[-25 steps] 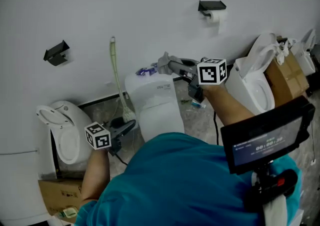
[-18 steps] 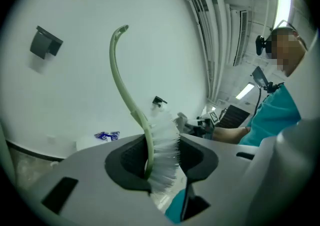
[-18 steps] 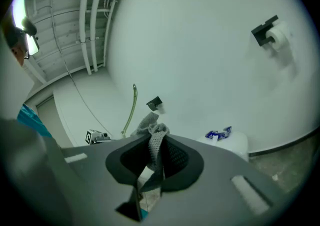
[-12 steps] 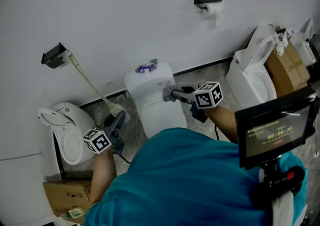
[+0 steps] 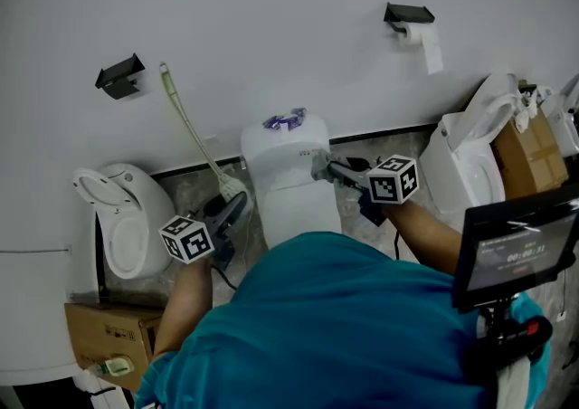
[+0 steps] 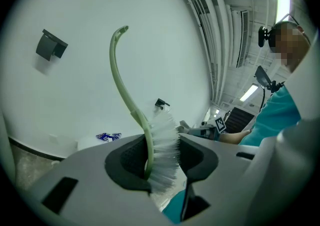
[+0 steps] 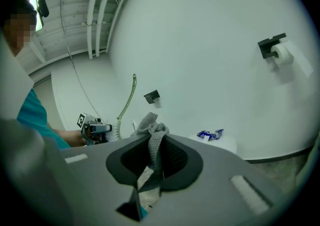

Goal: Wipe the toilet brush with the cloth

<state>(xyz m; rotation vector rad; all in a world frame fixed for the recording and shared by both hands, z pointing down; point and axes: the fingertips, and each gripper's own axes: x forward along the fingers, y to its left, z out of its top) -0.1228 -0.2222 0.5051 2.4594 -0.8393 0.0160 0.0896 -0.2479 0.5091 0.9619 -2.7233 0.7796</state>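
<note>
**Clearance Around the Middle Toilet**

The wall [image 5: 271, 18] closes the far side. The floor gap between the left toilet [image 5: 118, 235] and the middle toilet [image 5: 289, 190] holds the left gripper [image 5: 237, 206]. The toilet brush [image 6: 162, 142] handle slants across this gap toward the wall. The right forearm [image 5: 430, 231] crosses the gap beside the right toilet [image 5: 466, 163].

At the centre of the head view we find a toilet [image 5: 288, 188], with a wrapper [image 5: 285, 120] on its tank. A second toilet [image 5: 122, 235] stands to its left and a third toilet [image 5: 470, 167] to its right. Between the centre and left ones the toilet brush [image 5: 192, 136] slants toward the upper left, its head between the jaws of the left gripper [image 5: 228, 210]. Just right of the tank, the right gripper [image 5: 330, 169] grips the cloth [image 5: 318, 163]. On the wall we see a bracket [image 5: 120, 75] at upper left and a paper roll [image 5: 418, 33] at upper right. A cardboard box [image 5: 109, 335] sits at lower left.
</note>
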